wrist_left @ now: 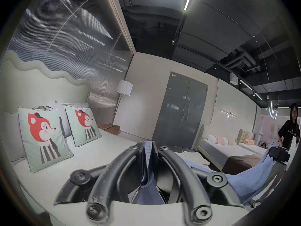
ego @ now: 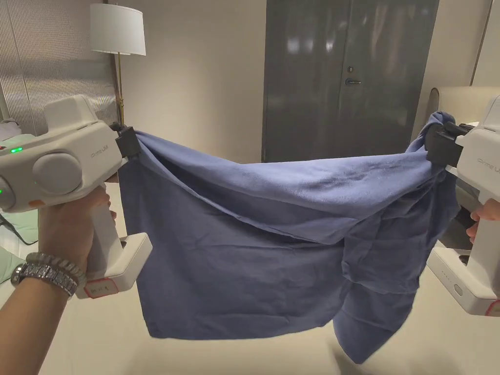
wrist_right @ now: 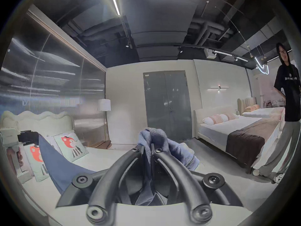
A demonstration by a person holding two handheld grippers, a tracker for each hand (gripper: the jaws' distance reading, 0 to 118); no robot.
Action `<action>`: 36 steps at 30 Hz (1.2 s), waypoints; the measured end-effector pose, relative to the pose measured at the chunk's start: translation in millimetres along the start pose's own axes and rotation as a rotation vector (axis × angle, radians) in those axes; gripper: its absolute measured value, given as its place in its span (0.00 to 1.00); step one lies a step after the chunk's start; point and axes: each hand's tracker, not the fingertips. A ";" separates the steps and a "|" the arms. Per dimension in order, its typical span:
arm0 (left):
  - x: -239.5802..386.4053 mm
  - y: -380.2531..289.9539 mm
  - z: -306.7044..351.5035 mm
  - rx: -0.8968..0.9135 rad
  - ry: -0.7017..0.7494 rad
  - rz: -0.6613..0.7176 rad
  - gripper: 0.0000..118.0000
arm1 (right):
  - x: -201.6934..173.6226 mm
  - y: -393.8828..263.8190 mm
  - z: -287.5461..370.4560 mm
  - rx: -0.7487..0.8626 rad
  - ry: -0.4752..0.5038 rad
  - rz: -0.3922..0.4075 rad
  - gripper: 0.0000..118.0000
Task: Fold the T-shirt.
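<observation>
Left hand-held gripper (ego: 131,141), left of the grey door (ego: 342,78): jaws closed tight on one corner of the blue T-shirt (ego: 254,234). The shirt hangs spread in the air in front of the door, above the pale bed (ego: 439,342), likely to shake it flat before laying it down. Right hand-held gripper (ego: 436,142), right of the door: clamped on a bunched corner, so that side droops lower in folds.

The T-shirt (ego: 254,234) hangs like a curtain between both grippers, blocking the middle. Beneath its hem the bed (ego: 97,342) lies bare; two fox pillows (wrist_left: 44,138) crowd the headboard end.
</observation>
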 end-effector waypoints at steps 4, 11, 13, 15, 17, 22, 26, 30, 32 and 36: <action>-3.3 -3.3 -24.3 -0.003 0.022 -0.003 0.05 | -3.9 -11.0 -23.2 -0.032 0.005 0.007 0.06; -13.0 -31.6 -30.9 -0.054 0.040 -0.010 0.05 | 1.7 -46.9 -24.2 -0.126 0.002 0.018 0.06; -16.1 -43.0 -28.0 -0.092 0.054 -0.026 0.05 | 6.7 -59.1 -32.3 -0.174 0.005 0.024 0.06; -21.0 -54.7 -20.0 -0.125 0.056 -0.027 0.05 | 9.5 -69.1 -23.7 -0.233 0.016 0.035 0.06; -24.8 -66.8 -9.1 -0.175 0.073 -0.023 0.05 | 8.8 -84.4 -13.4 -0.270 0.019 0.055 0.06; -37.3 -97.3 34.1 -0.313 0.090 -0.004 0.05 | 7.0 -107.0 34.8 -0.413 0.022 0.062 0.06; -48.1 -123.2 79.8 -0.379 0.089 -0.025 0.05 | 13.6 -129.3 70.3 -0.503 0.019 0.044 0.06; -59.4 -151.3 122.3 -0.488 0.107 -0.003 0.05 | 18.9 -153.3 99.5 -0.596 0.020 -0.011 0.06; -64.2 -170.2 141.7 -0.548 0.123 -0.023 0.05 | 19.8 -167.7 115.0 -0.637 0.015 0.004 0.06; -76.6 -213.2 172.4 -0.669 0.169 -0.042 0.05 | 17.4 -199.6 141.7 -0.737 0.004 -0.002 0.06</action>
